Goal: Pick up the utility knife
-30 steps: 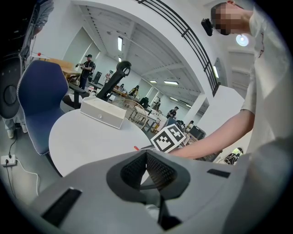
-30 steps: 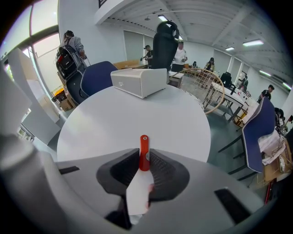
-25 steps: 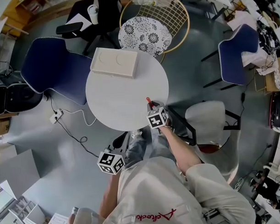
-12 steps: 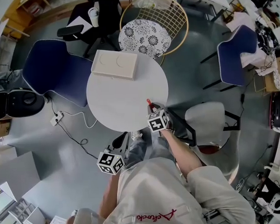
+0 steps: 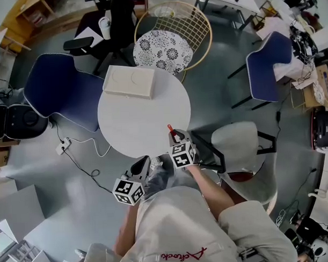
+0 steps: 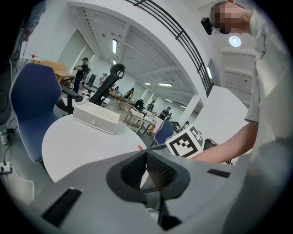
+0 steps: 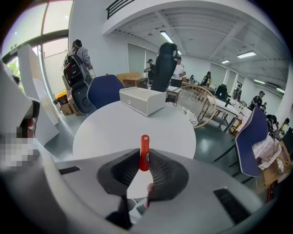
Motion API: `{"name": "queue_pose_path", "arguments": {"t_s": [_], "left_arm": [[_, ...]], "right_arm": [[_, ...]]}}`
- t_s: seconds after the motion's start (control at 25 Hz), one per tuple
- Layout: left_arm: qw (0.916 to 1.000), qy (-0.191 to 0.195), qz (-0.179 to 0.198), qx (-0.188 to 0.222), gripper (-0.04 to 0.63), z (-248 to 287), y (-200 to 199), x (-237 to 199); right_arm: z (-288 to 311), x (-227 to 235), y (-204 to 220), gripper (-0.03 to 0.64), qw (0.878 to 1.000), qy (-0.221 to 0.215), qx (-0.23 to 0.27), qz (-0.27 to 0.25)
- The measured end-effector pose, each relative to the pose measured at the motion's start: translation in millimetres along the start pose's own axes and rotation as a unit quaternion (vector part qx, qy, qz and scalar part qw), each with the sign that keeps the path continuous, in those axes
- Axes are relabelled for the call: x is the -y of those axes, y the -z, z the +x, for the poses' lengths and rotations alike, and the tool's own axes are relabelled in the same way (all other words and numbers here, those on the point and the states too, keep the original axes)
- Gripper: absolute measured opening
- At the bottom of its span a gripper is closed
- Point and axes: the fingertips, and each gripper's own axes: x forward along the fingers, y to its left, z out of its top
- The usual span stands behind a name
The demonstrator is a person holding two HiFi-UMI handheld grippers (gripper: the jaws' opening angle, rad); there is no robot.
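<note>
The utility knife (image 7: 144, 153) is slim and red, and it stands upright between the pads of my right gripper (image 7: 144, 159), which is shut on it. In the head view the knife (image 5: 171, 130) pokes out ahead of the right gripper (image 5: 175, 137), held above the near right edge of the round white table (image 5: 132, 121). My left gripper (image 5: 140, 166) hangs low at the table's near edge. Its jaws (image 6: 146, 156) meet at the tips with nothing between them.
A white box (image 5: 129, 81) lies at the far side of the table. Around the table stand a blue chair (image 5: 58, 91) at left, a wire chair with a patterned cushion (image 5: 161, 46) behind, and a white chair (image 5: 238, 146) at right. A cable (image 5: 81, 157) runs over the floor.
My right gripper has risen with the red knife in it, off the table's edge. The left gripper has hardly moved.
</note>
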Motion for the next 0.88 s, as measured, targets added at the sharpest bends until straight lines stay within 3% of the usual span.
{"name": "queue_pose_path", "arguments": {"t_s": [0.36, 0.88], "left_arm": [[0.9994, 0.017, 0.026, 0.016, 0.012, 3.6, -20.6, 4.1], [0.9904, 0.052, 0.104, 0.076, 0.012, 7.5, -97.7, 23.6]], "right_arm": [[-30.0, 1.3, -37.6, 0.071, 0.998, 0.01, 0.057, 0.017], [-115.7, -1.2, -99.9, 0.071, 0.981, 0.035, 0.188, 0.021]]}}
